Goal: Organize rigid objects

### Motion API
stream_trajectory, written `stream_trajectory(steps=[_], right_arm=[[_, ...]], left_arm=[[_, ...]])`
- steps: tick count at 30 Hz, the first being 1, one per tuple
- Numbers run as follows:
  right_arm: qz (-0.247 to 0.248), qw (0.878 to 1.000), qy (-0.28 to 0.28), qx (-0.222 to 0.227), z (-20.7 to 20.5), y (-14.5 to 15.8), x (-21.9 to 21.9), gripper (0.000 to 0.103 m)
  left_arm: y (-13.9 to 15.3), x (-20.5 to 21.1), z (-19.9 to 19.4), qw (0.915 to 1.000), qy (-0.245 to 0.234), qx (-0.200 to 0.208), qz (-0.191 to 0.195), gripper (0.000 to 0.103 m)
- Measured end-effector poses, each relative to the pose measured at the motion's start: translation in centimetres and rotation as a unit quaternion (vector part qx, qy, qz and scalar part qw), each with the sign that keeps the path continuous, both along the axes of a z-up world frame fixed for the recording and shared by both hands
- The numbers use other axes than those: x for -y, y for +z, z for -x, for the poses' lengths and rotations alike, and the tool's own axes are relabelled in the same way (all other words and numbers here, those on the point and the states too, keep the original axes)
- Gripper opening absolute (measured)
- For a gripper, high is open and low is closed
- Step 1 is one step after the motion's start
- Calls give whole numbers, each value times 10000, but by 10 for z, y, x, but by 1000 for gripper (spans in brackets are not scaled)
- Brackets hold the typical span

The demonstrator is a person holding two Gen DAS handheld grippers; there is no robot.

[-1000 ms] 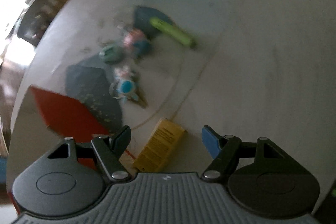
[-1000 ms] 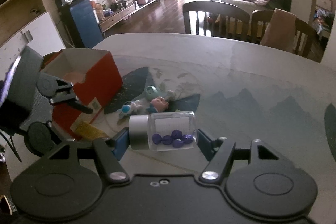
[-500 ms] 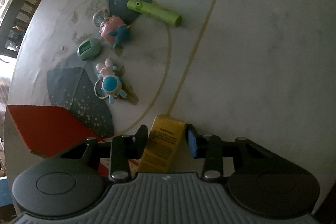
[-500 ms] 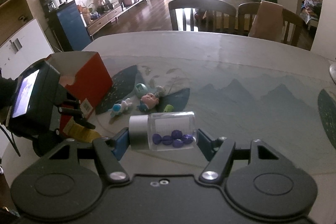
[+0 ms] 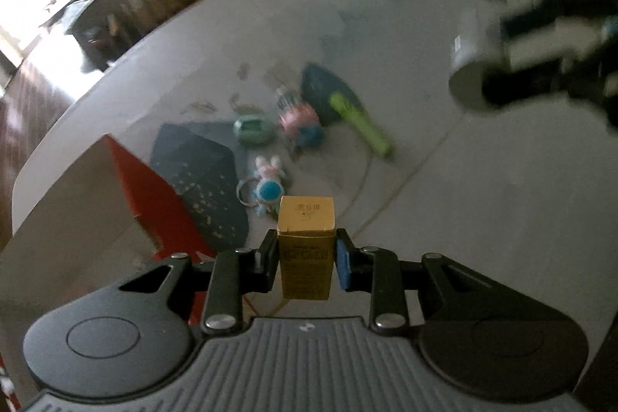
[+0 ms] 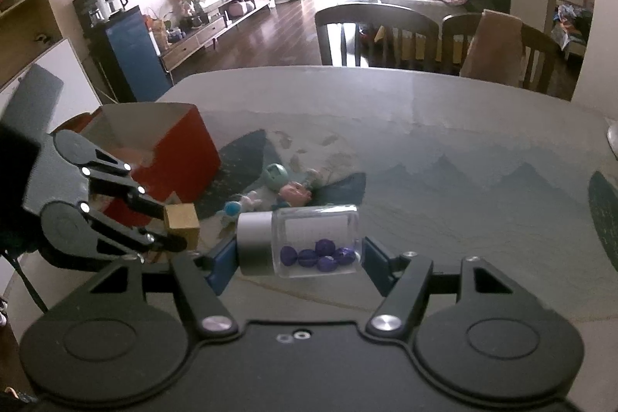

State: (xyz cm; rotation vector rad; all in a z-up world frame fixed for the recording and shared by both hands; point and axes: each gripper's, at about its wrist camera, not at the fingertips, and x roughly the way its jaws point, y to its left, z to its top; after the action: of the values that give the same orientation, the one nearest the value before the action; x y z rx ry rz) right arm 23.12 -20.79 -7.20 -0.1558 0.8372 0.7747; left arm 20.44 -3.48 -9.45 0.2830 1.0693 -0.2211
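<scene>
My left gripper [image 5: 306, 253] is shut on a small yellow carton [image 5: 306, 250], held clear of the table. In the right wrist view that carton [image 6: 182, 219] hangs beside the open red box [image 6: 166, 157], gripped by the left gripper [image 6: 172, 230]. My right gripper [image 6: 297, 257] is shut on a clear jar [image 6: 305, 242] with a silver lid and purple pieces inside, lying sideways between the pads. The jar [image 5: 475, 72] shows blurred at the upper right of the left wrist view. The red box [image 5: 127, 188] stands at the left there.
On the table lie a green marker [image 5: 361, 128], a pink and blue figure [image 5: 301, 120], a teal round toy [image 5: 253, 130] and a blue and white keyring figure [image 5: 268, 184]. Dining chairs [image 6: 378, 37] stand behind the table's far edge.
The left gripper closed on the yellow carton and lifted it off the table, now held end-on. The right gripper still holds the jar and shifted only a little.
</scene>
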Motion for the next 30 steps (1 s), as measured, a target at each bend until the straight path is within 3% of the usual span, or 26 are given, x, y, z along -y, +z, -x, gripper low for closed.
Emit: stream_trajectory(steps=[5,8,21,30], right_arm=[[-38,9999,104,132,11,11,-17,68],[-56,9995,212,228,18,20,-30,68],[-38,9960,702,549,44,41,-116,68],[90,9935,975,585,57,34,-182,68]], left_arm=[[30,-20,10,9948,610,511,632,29],[50,-34,19,9904,819,777,799,29],[92,-118,51,9771,1522,1253,801,29],[94,-193,71,9703,1957,1254,668,29]])
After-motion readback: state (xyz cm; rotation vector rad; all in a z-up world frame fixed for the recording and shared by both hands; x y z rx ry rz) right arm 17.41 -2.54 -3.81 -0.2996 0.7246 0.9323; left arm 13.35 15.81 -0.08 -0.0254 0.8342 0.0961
